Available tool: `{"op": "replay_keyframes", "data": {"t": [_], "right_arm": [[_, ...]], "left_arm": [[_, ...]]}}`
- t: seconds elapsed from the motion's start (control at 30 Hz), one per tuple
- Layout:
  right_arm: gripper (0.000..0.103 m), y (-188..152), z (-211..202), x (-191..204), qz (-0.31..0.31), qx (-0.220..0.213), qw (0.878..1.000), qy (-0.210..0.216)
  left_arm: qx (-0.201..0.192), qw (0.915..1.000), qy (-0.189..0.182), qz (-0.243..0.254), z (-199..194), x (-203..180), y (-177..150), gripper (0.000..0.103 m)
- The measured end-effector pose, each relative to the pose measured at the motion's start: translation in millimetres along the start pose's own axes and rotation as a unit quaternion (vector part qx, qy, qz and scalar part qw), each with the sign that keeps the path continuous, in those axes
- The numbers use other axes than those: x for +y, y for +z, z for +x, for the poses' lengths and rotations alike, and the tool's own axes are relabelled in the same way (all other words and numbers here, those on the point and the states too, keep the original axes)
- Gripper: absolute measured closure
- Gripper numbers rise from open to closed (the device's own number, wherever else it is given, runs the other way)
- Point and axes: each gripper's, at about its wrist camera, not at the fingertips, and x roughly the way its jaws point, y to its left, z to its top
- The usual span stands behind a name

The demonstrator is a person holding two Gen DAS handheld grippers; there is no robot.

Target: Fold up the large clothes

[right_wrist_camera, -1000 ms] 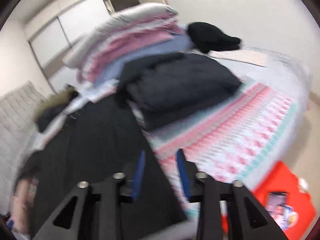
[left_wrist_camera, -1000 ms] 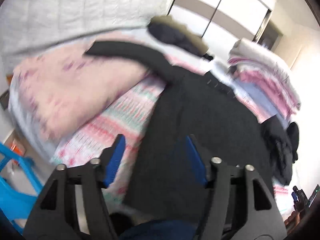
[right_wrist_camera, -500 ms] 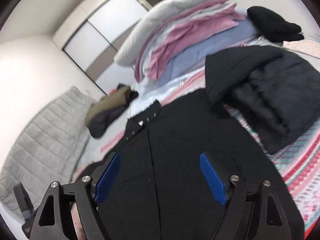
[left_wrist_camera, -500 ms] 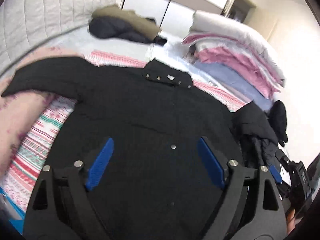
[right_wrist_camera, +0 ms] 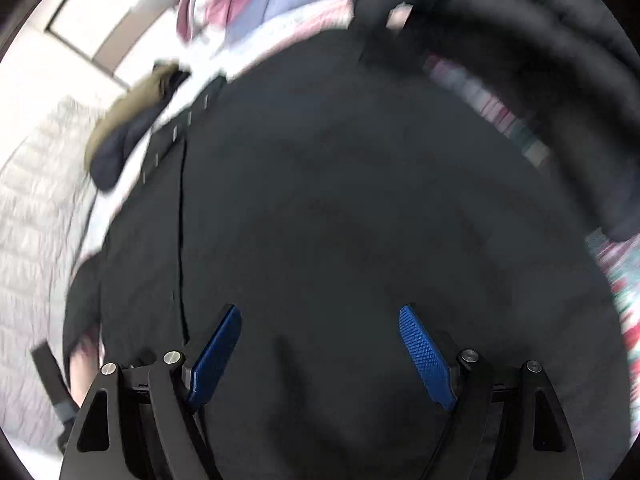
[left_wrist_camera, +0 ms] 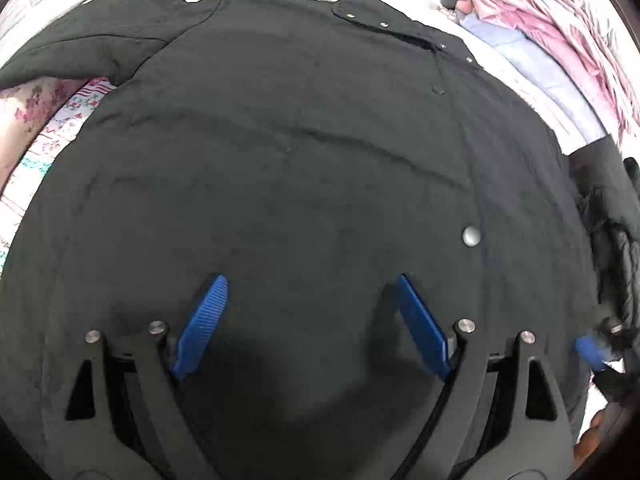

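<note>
Compared with half a second ago, we see the black coat (left_wrist_camera: 304,152) filling far more of both views: the cameras have come down close over it, and the bedding that ringed it earlier is pushed to the frame edges. The coat lies spread flat, front up, on the patterned bedspread (left_wrist_camera: 48,136), collar toward the top of the left wrist view.

The left gripper (left_wrist_camera: 310,292) keeps its blue jaws wide apart over the coat's lower front, holding nothing. The right gripper (right_wrist_camera: 320,324) is likewise spread wide over the cloth, empty; its view is blurred.

The left wrist view alone shows a silver snap button (left_wrist_camera: 471,236) at centre right, the collar snaps near the top, the coat's sleeve at upper left, and the other gripper's blue tip at the lower right edge. The right wrist view alone shows the front placket running down the left of the frame, an olive and navy jacket (right_wrist_camera: 128,120) at upper left, and a dark puffer jacket (right_wrist_camera: 560,80) at upper right. Folded pink and blue bedding (left_wrist_camera: 540,40) sits at the upper right in the left view.
</note>
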Motion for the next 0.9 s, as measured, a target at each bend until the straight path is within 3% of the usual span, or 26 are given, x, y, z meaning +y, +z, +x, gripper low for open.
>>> {"op": "replay_keyframes", "data": {"t": [0.13,0.3,0.43,0.63,0.67,0.7,0.77,0.83,0.9], "right_arm": [[0.020,36,-64,-24,0.015,-0.118,0.993,0.019],[0.020,107,-99,-110,0.176,-0.188,0.963,0.076],[0.020,153,-105,-155,0.233,-0.221,0.945,0.066],[0.024,202,-72,-186,0.251,-0.205,0.946,0.008],[0.039,209,-66,-182,0.242,-0.213,0.947,-0.001],[0.062,215,-62,-178,0.234,-0.213,0.948,-0.011],[0.089,220,-63,-172,0.225,-0.211,0.951,-0.008],[0.093,224,-74,-165,0.204,-0.232,0.951,-0.030],[0.095,231,-93,-152,0.169,-0.261,0.947,-0.081]], "left_arm": [[-0.009,1.0000,-0.001,-0.002,-1,-2,1,0.017],[-0.007,0.9998,-0.011,-0.013,-2,3,3,0.017],[-0.002,0.9993,-0.014,-0.035,2,11,9,0.017],[-0.008,0.9989,-0.011,-0.045,0,13,13,0.017],[-0.011,0.9991,-0.006,-0.041,0,14,14,0.017],[-0.013,0.9992,-0.002,-0.039,-1,14,14,0.017],[-0.014,0.9992,0.001,-0.037,-1,14,15,0.017],[-0.011,0.9992,-0.002,-0.038,0,16,16,0.017],[-0.010,0.9991,-0.004,-0.042,0,19,18,0.017]]}}
